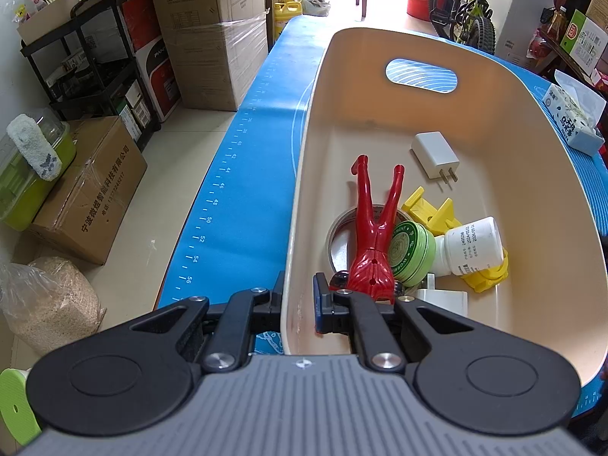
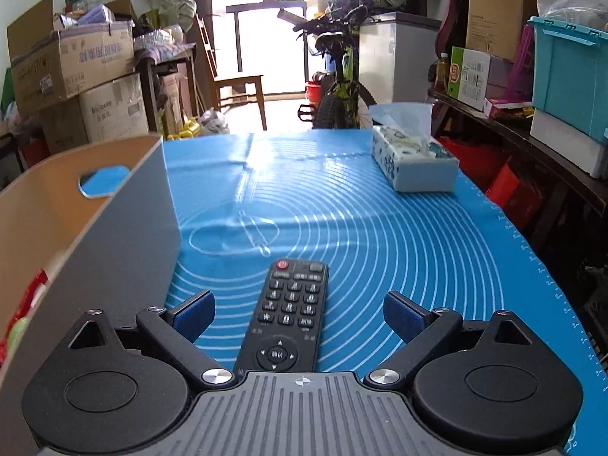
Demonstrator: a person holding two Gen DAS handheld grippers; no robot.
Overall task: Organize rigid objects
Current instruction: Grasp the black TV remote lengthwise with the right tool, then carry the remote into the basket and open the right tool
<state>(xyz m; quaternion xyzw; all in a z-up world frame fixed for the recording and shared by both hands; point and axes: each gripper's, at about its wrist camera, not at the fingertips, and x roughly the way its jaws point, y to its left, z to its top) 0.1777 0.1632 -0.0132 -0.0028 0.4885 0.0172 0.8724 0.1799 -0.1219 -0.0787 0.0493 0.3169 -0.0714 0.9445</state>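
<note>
Left wrist view: the blue mat (image 1: 243, 174) covers the table, with the beige bin (image 1: 307, 197) standing on it. The left gripper (image 1: 298, 300) is clamped on the bin's near-left wall, one finger outside and one inside, the jaws nearly together with only the thin wall between them.

Bin contents, left to right: a roll of tape (image 1: 342, 235) lying flat; a red figurine (image 1: 374, 235) lying over it, legs pointing toward the far wall; a green round tin (image 1: 412, 252) touching the figurine's side; a white charger (image 1: 435, 154) farther back, apart from the pile, prongs pointing toward it; yellow plastic pieces (image 1: 429, 211) behind the tin; a white bottle (image 1: 475, 247) on its side over another yellow piece (image 1: 490, 275). A second white block near the gripper is partly hidden.

Right wrist view: the bin's grey outer wall (image 2: 152, 220) stands at left. The right gripper (image 2: 300, 317) hangs low over the mat, fingers wide apart. A black remote (image 2: 292, 311) lies flat on the mat between them, red power button at the far end; neither pad touches it. A tissue box (image 2: 414, 159) sits well apart at the far right.
</note>
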